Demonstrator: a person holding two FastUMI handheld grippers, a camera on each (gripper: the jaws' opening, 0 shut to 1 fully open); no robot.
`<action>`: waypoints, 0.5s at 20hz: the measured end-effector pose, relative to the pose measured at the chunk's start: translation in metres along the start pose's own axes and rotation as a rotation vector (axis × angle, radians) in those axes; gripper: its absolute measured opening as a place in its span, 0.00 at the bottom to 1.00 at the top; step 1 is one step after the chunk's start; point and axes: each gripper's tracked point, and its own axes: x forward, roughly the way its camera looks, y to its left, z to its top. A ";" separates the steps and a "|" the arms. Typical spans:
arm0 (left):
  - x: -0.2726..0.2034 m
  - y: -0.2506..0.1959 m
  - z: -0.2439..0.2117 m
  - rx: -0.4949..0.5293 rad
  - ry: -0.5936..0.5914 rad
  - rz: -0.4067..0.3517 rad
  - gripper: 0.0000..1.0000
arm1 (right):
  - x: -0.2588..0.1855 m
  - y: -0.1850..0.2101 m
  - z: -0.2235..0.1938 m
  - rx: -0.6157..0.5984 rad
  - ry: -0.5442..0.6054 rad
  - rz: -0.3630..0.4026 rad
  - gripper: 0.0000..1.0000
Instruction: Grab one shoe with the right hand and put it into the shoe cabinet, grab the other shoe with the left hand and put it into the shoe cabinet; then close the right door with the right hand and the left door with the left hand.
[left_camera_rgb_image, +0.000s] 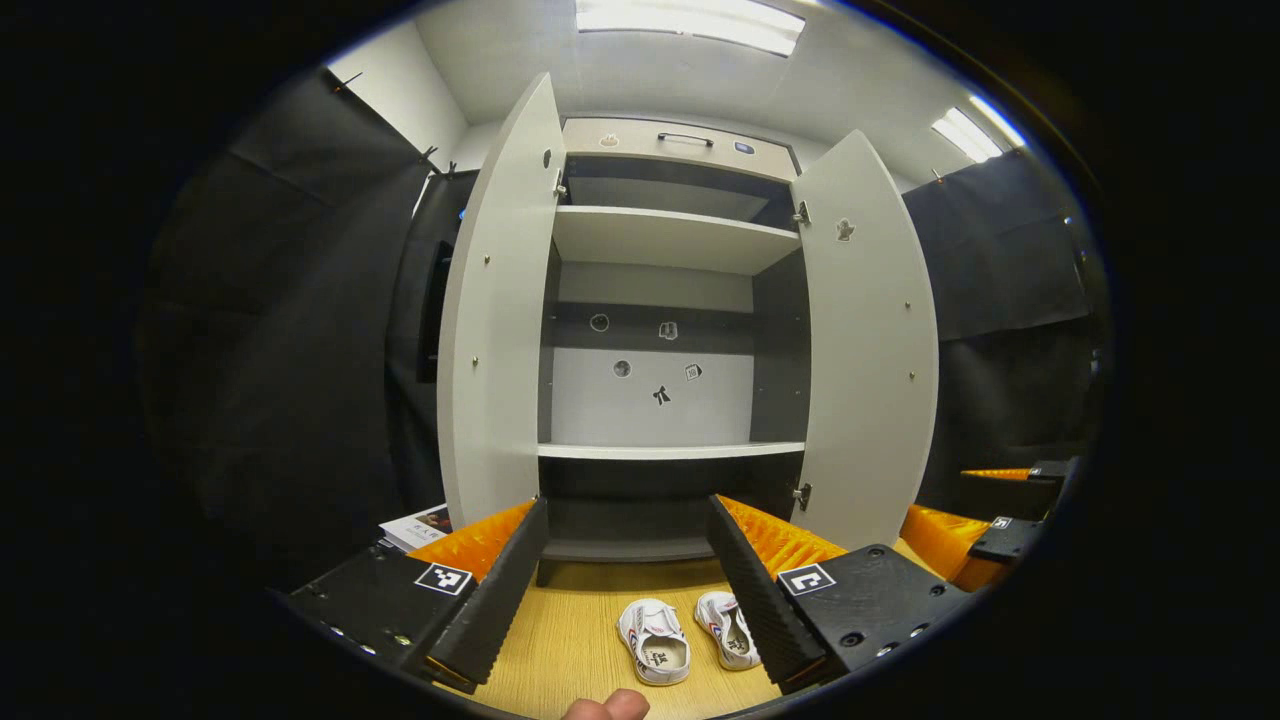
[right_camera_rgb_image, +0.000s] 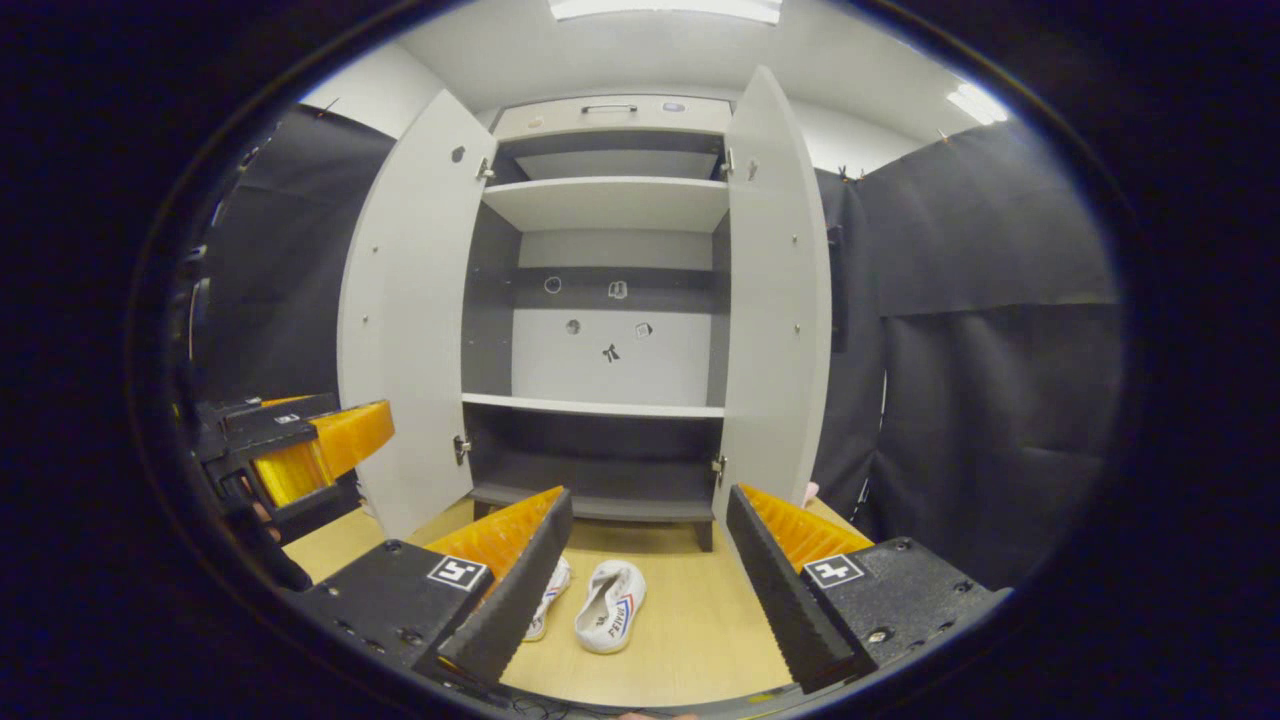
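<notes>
White, soft-looking small shoes (right_camera_rgb_image: 609, 618) lie side by side on the wooden floor (right_camera_rgb_image: 700, 620) before the open shoe cabinet (right_camera_rgb_image: 610, 300), likely light and easily pinched at the heel collar; both grippers, left gripper (left_camera_rgb_image: 625, 570) and right gripper (right_camera_rgb_image: 650, 570), stand open and empty.

Both views toward open cabinet (left_camera_rgb_image: 660, 330)

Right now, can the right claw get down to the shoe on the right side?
Probably yes. The right claw is open and hangs above the floor, and the right shoe lies between its fingers with nothing on top. The other shoe sits close beside it.
</notes>
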 end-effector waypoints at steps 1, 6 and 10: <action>0.000 0.002 0.000 0.000 -0.002 0.001 0.95 | 0.006 0.001 -0.006 -0.004 0.015 0.005 0.97; 0.003 0.005 -0.004 0.001 0.006 -0.001 0.95 | 0.043 0.023 -0.059 -0.012 0.138 0.058 1.00; 0.004 0.014 -0.007 0.002 0.011 0.010 0.95 | 0.072 0.039 -0.107 -0.009 0.230 0.090 0.97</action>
